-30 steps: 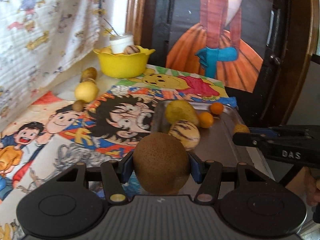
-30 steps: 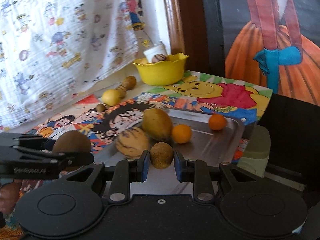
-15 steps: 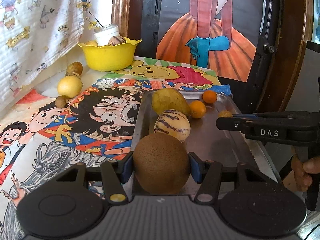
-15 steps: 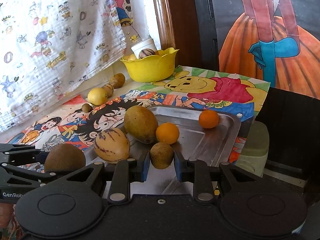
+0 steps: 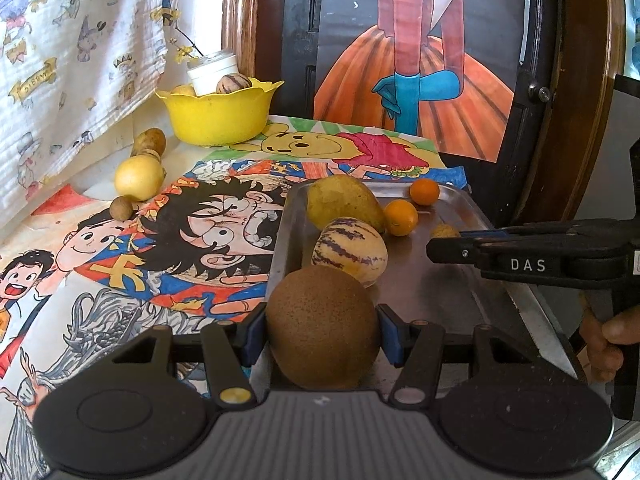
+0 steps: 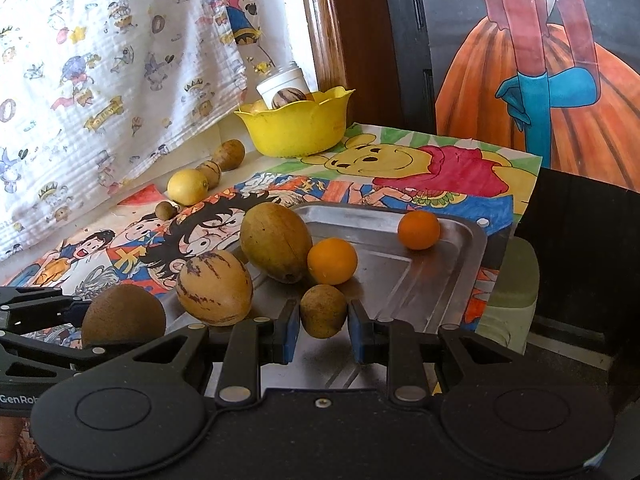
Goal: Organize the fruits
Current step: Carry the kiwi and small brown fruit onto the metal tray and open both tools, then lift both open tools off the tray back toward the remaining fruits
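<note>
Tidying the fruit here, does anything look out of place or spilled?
Nothing spilled or damaged. Four fruits lie loose on the cloth left of the yellow bowl, outside both it and the metal tray.

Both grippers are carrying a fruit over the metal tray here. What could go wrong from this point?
1. The big brown fruit in the left gripper is round; set on the tray, it might roll into the striped melon.
2. The small brown fruit in the right gripper sits close to an orange; placing it could nudge that orange.
3. The grippers work close together and could bump.
</note>
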Tool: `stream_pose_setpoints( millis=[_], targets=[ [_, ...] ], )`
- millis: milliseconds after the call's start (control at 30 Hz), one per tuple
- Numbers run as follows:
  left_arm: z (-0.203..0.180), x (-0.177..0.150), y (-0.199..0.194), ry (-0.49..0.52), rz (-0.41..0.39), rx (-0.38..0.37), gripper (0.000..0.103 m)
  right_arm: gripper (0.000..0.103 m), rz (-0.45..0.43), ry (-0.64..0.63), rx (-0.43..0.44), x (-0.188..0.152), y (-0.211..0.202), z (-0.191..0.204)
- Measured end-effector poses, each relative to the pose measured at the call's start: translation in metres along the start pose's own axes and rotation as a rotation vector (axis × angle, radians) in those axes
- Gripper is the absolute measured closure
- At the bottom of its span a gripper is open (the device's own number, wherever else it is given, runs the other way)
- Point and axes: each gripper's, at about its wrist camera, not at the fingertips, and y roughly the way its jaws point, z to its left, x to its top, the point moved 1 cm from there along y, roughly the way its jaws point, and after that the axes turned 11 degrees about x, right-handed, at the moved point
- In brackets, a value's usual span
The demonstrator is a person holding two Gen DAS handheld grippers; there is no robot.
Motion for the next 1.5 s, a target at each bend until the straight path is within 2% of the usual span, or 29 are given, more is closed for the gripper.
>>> stream_pose_setpoints(
  millis=[567, 767, 933, 1100, 1267, 1400, 1500],
  targets=[
    [-0.005, -0.004, -0.002, 0.041, -0.028, 0.032, 0.041, 0.072, 0.016, -0.002, -0.01, -0.004, 0.003, 0.001],
    [0.0, -0.001, -0.008, 0.003, -0.036, 0.021, 0.031, 0.069, -0.002, -0.003, -0.026, -0.003, -0.009, 0.004],
    [0.008, -0.002, -0.026, -0.042, -0.071, 0.039, 0.018, 0.059, -0.037, -0.006, -0.041, -0.001, -0.035, 0.012],
    [0.023, -0.005, -0.052, -0.124, -0.096, 0.074, 0.002, 0.033, -0.083, 0.006, -0.037, -0.005, -0.068, 0.027],
    [0.038, -0.014, -0.081, -0.205, -0.106, 0.089, 0.0, 0.021, -0.107, -0.006, -0.043, -0.014, -0.103, 0.055],
    [0.047, -0.027, -0.106, -0.235, -0.117, 0.092, 0.0, 0.008, -0.106, -0.029, -0.036, -0.025, -0.126, 0.081],
    [0.055, -0.04, -0.122, -0.239, -0.099, 0.105, 0.0, 0.003, -0.099, -0.038, -0.027, -0.036, -0.14, 0.101]
  ],
)
